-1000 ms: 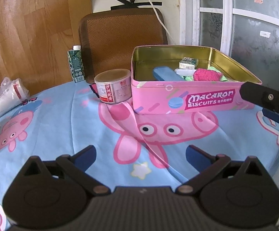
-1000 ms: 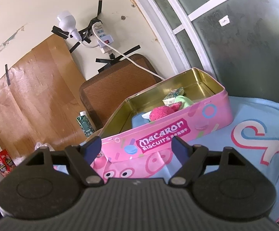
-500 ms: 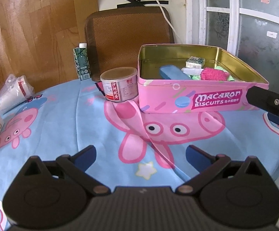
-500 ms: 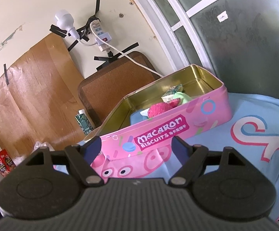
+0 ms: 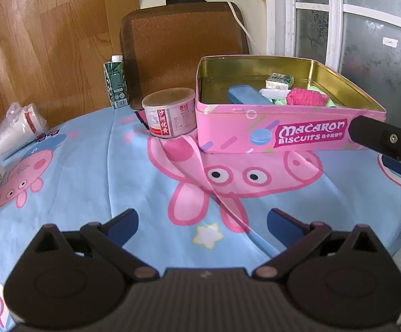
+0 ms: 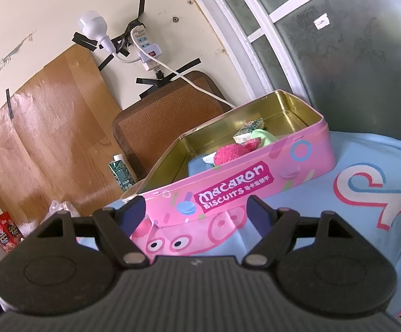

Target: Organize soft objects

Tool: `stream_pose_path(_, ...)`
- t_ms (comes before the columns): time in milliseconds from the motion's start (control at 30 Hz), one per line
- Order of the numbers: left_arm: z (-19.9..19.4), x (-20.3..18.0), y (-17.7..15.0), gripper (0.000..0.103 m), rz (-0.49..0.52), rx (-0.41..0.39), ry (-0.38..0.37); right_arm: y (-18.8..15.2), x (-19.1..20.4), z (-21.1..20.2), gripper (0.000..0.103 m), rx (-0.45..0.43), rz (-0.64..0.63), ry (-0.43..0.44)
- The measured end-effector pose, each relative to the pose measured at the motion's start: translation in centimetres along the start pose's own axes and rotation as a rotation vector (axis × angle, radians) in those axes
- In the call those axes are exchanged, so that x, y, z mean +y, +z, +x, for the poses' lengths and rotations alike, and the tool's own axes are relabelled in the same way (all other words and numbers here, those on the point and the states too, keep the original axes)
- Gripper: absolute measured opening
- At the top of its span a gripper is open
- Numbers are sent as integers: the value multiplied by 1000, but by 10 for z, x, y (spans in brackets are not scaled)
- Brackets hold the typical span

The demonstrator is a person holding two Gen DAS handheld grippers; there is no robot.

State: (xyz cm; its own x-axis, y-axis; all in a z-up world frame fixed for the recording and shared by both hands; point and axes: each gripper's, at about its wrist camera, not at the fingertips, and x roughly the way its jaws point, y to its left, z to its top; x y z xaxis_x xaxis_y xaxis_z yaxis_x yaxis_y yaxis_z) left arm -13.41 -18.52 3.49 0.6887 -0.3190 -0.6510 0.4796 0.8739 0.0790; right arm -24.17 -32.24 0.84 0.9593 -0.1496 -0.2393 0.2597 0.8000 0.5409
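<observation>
Cartoon-pig tablecloth [image 5: 95,166] bears pink tin [image 5: 289,135]; chair [image 5: 181,47] behind.

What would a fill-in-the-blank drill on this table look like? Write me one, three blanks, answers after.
1. The pink tin reads "Macaron ____".
2. The fluffy pink cloth lies ____ the tin.
3. The round can stands on the tin's ____ side in the left wrist view.
Both the left gripper and right gripper are open.
Answers: Biscuits; inside; left
</observation>
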Motion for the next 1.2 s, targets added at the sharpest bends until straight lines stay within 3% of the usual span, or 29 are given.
stream_pose_path(433, 3, 5, 0, 103, -26, 32, -10, -2, 2, 3, 82, 10, -9, 1)
stream_pose_path(1200, -1, 7, 1, 103, -27, 19, -28, -1, 8, 5, 82, 8, -31, 5)
